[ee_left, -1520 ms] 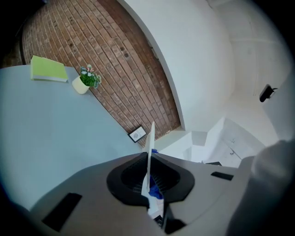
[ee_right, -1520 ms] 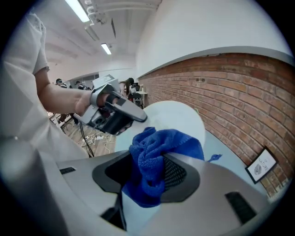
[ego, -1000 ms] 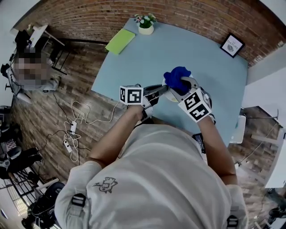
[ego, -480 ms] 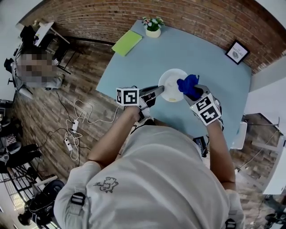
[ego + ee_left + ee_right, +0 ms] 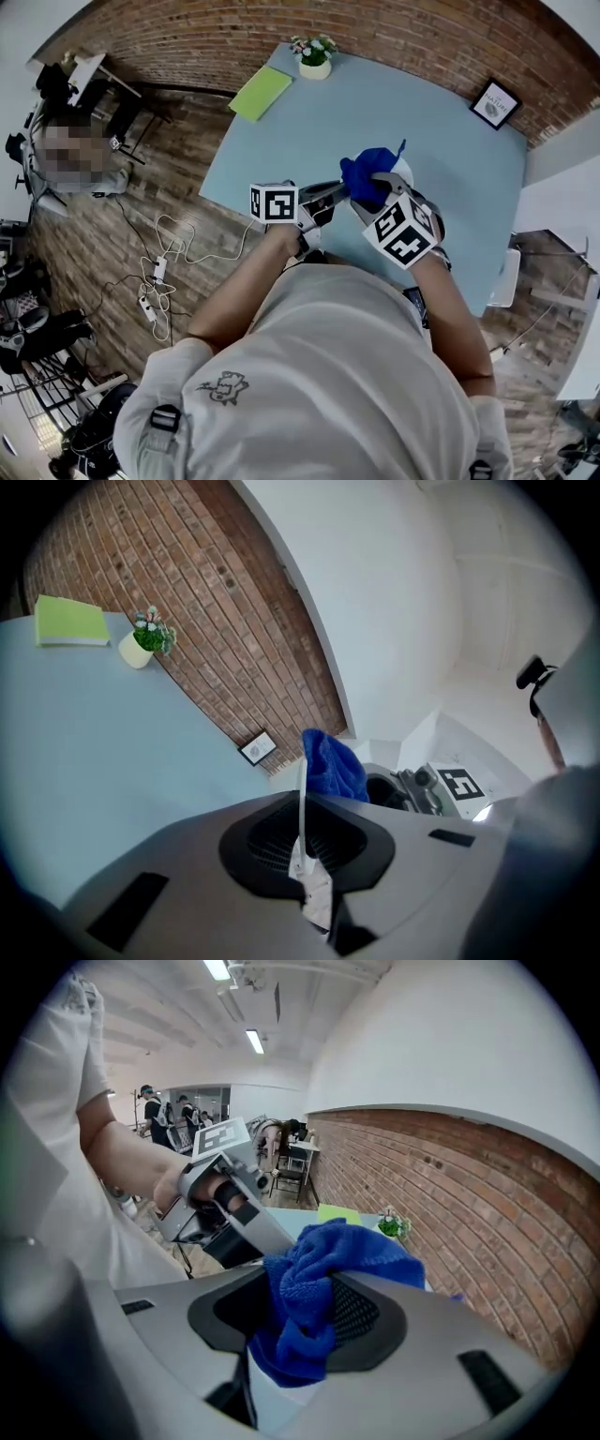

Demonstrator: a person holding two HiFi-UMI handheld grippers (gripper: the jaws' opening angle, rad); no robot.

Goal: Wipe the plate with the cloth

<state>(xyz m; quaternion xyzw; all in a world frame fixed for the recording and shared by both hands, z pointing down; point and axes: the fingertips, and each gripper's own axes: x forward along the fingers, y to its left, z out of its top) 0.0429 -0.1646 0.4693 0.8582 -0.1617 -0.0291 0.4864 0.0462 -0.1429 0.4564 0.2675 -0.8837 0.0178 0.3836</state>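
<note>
The white plate hangs above the blue table, and my left gripper is shut on its near rim. In the left gripper view the plate shows edge-on as a thin white line clamped between the jaws of the left gripper. My right gripper is shut on a bunched blue cloth, which lies over most of the plate's face. The cloth fills the jaws of the right gripper in its own view, with the left gripper just behind it.
A green notebook and a small flower pot sit at the table's far edge, and a framed picture stands at the far right corner. Cables lie on the brick floor left of the table. A person sits far left.
Half a second ago the cloth was off the plate's right side and the plate's face showed. The right gripper has swept the cloth back left over the plate. The left gripper held still.
</note>
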